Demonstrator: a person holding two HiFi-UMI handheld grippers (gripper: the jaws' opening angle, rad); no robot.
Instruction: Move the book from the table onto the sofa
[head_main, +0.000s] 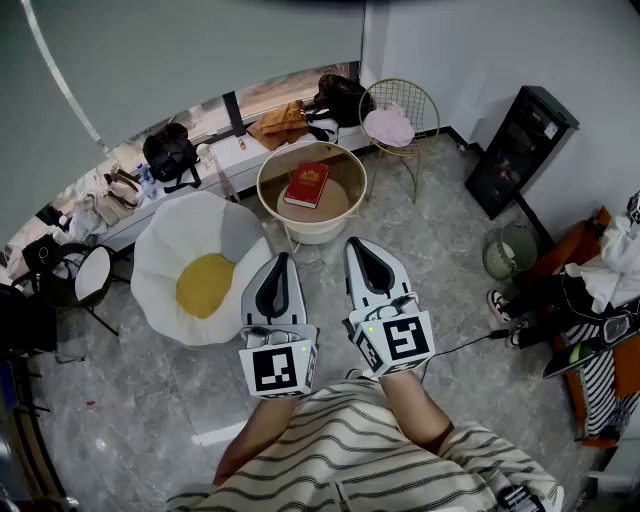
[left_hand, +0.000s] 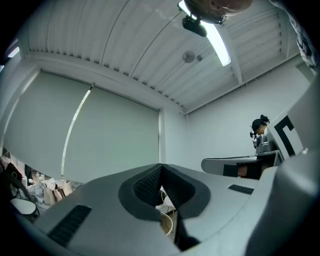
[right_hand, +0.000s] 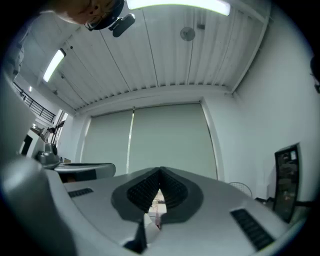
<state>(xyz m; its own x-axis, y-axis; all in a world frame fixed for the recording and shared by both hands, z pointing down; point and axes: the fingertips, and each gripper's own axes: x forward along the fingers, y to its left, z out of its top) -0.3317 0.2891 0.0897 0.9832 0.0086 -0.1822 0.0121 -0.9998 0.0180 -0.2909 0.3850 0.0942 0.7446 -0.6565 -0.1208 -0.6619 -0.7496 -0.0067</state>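
Note:
A red book (head_main: 307, 184) lies flat on a small round table (head_main: 348, 166) with a raised pale rim, up ahead in the head view. A white round sofa (head_main: 165, 262) with a yellow centre sits to the table's left. My left gripper (head_main: 281, 259) and right gripper (head_main: 355, 244) are side by side, short of the table, both shut and empty. In the left gripper view my left gripper (left_hand: 161, 166) has its jaws closed and aimed slightly upward at a blind. The right gripper (right_hand: 160, 170) looks the same in the right gripper view.
A wire chair (head_main: 401, 112) with a pink cushion stands right of the table. Bags (head_main: 170, 152) line the window ledge at the back. A black cabinet (head_main: 520, 150) and a floor fan (head_main: 510, 250) stand at right, near a seated person's legs (head_main: 545, 295).

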